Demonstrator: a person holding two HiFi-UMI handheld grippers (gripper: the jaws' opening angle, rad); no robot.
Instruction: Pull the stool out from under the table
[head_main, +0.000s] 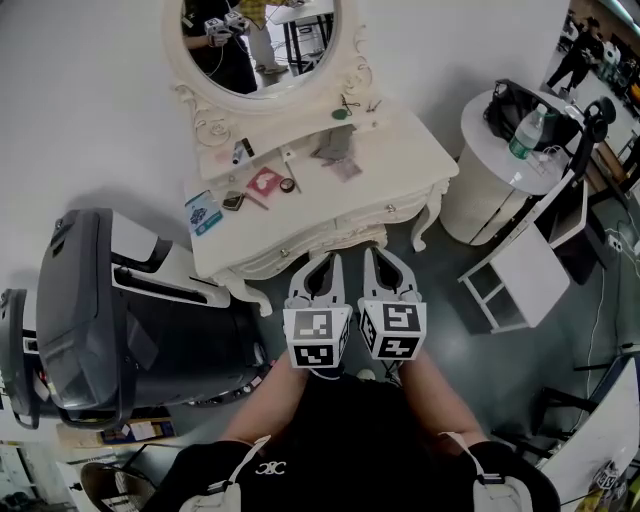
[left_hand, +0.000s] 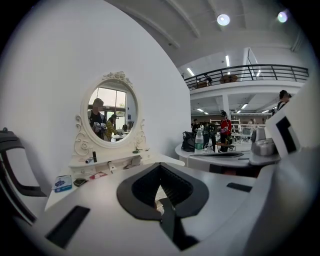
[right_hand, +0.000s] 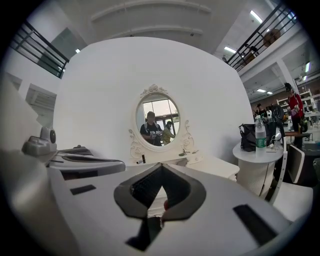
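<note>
A white dressing table (head_main: 400, 160) with an oval mirror (head_main: 262, 40) stands against the wall ahead of me. No stool shows in any view; the space under the table front is hidden by the tabletop and my grippers. My left gripper (head_main: 327, 259) and right gripper (head_main: 372, 253) are side by side just before the table's front edge, pointing at it. Both are shut with nothing between the jaws. In the left gripper view the left gripper (left_hand: 160, 166) has its tips together before the table (left_hand: 125, 172). The right gripper (right_hand: 161, 168) looks the same in its own view.
A large black and grey chair-like machine (head_main: 90, 310) stands close at the left. A round white side table (head_main: 505, 165) with a black bag and a bottle (head_main: 527, 132) is at the right, a white folding chair (head_main: 530, 270) beside it. Small items (head_main: 264, 183) lie on the dressing table.
</note>
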